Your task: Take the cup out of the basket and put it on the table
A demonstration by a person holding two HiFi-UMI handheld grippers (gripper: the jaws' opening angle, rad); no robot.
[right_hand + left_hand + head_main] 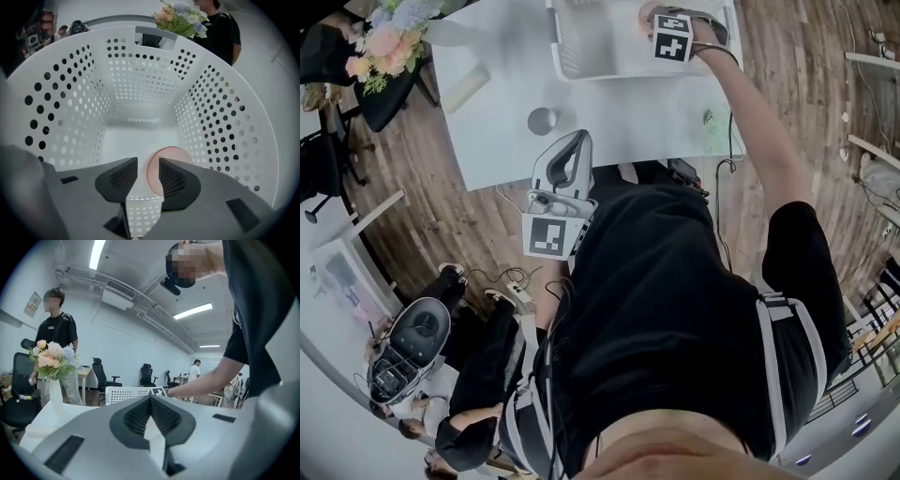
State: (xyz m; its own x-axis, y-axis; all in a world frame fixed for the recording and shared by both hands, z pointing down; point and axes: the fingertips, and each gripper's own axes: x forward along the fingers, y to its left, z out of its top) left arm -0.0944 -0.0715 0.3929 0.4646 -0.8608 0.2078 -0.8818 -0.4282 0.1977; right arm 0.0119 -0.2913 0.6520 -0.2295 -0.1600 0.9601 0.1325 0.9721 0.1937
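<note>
Deep inside the white basket (140,79), the right gripper (148,161) holds its jaws a narrow gap apart, closed on nothing. The pink cup (171,154) lies just beyond them on the basket floor, partly behind the right jaw. The left gripper (150,399) has its jaws pressed together and empty, with the white table (619,122) ahead of them and an office beyond.

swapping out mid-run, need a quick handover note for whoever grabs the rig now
Left tool: shut, empty, held close to the body at the table's near edge.
Right tool: open, down inside the white basket, with the pink cup just ahead, partly between the jaws, not gripped.
Done: the reach into the basket.
Left: close on the cup, lift it out, set it on the white table.
</note>
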